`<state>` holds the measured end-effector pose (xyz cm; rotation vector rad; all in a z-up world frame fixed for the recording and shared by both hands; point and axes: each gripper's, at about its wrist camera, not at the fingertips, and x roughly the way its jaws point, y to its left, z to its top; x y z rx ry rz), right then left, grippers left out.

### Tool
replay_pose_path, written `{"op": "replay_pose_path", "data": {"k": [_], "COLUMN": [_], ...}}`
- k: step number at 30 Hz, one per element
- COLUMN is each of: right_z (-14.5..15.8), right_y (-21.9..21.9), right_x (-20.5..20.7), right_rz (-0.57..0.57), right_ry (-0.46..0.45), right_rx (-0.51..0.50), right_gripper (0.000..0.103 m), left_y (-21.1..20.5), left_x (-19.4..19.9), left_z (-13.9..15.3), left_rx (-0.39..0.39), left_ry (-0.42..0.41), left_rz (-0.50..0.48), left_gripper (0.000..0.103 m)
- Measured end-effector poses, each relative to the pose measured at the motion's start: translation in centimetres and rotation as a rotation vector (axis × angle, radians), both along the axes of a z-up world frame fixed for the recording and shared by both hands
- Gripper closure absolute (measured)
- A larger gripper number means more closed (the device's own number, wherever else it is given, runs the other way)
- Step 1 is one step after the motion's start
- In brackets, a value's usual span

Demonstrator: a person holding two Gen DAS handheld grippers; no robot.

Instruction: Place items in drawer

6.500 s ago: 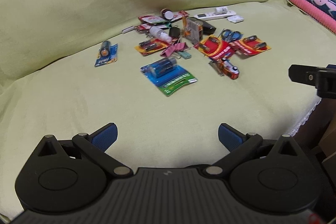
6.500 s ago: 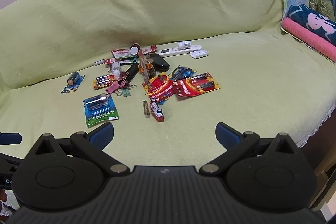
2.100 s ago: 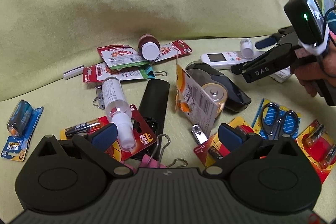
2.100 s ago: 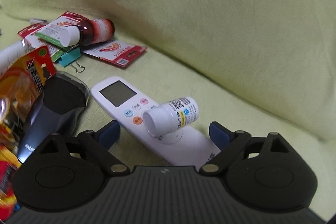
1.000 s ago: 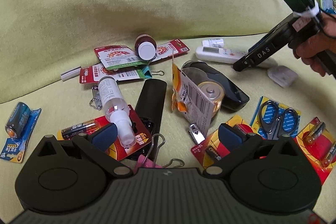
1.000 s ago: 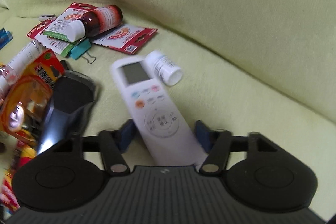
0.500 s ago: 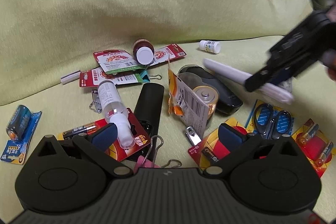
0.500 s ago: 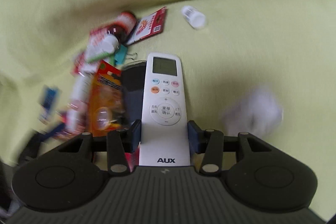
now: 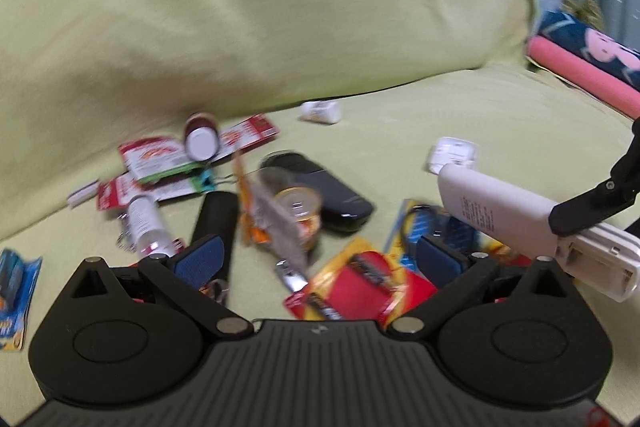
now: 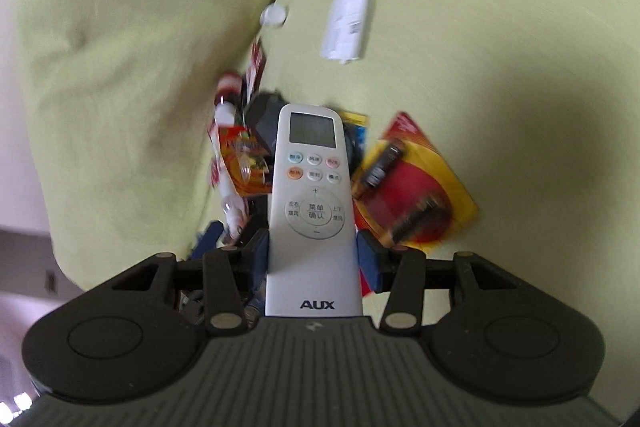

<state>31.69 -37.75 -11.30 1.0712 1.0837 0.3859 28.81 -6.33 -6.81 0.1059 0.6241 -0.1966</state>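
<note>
Right gripper [image 10: 313,253] clamped on a white remote [image 10: 313,195], both blue pads pressed against its sides, screen end pointing forward and away from the gripper, the AUX end tucked back against the gripper body. Lifted clear of the sofa [image 10: 480,27], with the clutter well below and beyond it. Ahead of the remote's tip, a small white box [image 10: 346,23] and a white bottle [image 10: 273,15] lying apart on the green cover. Just right of the remote, a red and yellow battery pack [image 10: 412,191]; just left, an orange pack [image 10: 244,163] and a clear bottle, blurred.

Left gripper [image 9: 318,257] spread wide with nothing between its blue pads, hovering over the pile. Forward of it and between the pads, an orange pack holding a big battery [image 9: 298,211], a black case [image 9: 320,191] behind that, and a second black remote [image 9: 214,219] near the left pad. Further forward to the left, a brown bottle with a white cap [image 9: 201,141] on red cards. Off to the right, the white remote [image 9: 520,223] seen from its back, held up in the other gripper's black fingers [image 9: 588,215], above the scissors pack [image 9: 432,227]. Much of this view smeared by motion.
</note>
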Motion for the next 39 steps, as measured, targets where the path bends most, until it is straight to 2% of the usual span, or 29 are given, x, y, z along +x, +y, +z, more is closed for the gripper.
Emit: {"op": "replay_pose_path", "data": {"k": [4, 7, 11, 18, 24, 28, 34, 39], "right_z": [-0.8, -1.0, 0.1, 2.9, 4.3, 5.1, 4.6, 3.8], "right_y": [-2.8, -4.7, -6.2, -4.0, -2.2, 0.5, 5.5, 6.3], "right_x": [-3.2, -4.7, -5.7, -5.4, -4.1, -0.9, 6.3, 10.9], "right_rz": [-0.159, -0.225, -0.285, -0.169, -0.049, 0.04, 0.146, 0.187], "right_ry": [0.012, 0.013, -0.04, -0.203, -0.294, -0.364, -0.437, -0.463], "right_rx": [0.041, 0.004, -0.113, -0.385, -0.521, -0.654, -0.838, -0.91], "right_gripper": [0.058, 0.056, 0.054, 0.055, 0.055, 0.055, 0.056, 0.056], "left_y": [-1.2, -1.9, -2.9, -4.0, -3.7, -3.2, -2.9, -2.7], "left_x": [-0.4, -0.7, -1.2, -1.5, -1.5, -1.4, -1.1, -1.0], "left_z": [0.0, 0.0, 0.0, -0.2, 0.0, 0.0, -0.3, -0.4], "left_rx": [0.011, 0.011, 0.014, 0.025, 0.03, 0.024, 0.03, 0.03], "left_ry": [-0.001, -0.002, -0.004, -0.005, -0.014, -0.016, -0.008, -0.005], "left_rz": [-0.057, -0.095, -0.137, -0.181, -0.155, -0.137, -0.124, -0.125], "left_gripper": [0.001, 0.001, 0.001, 0.001, 0.001, 0.001, 0.001, 0.001]}}
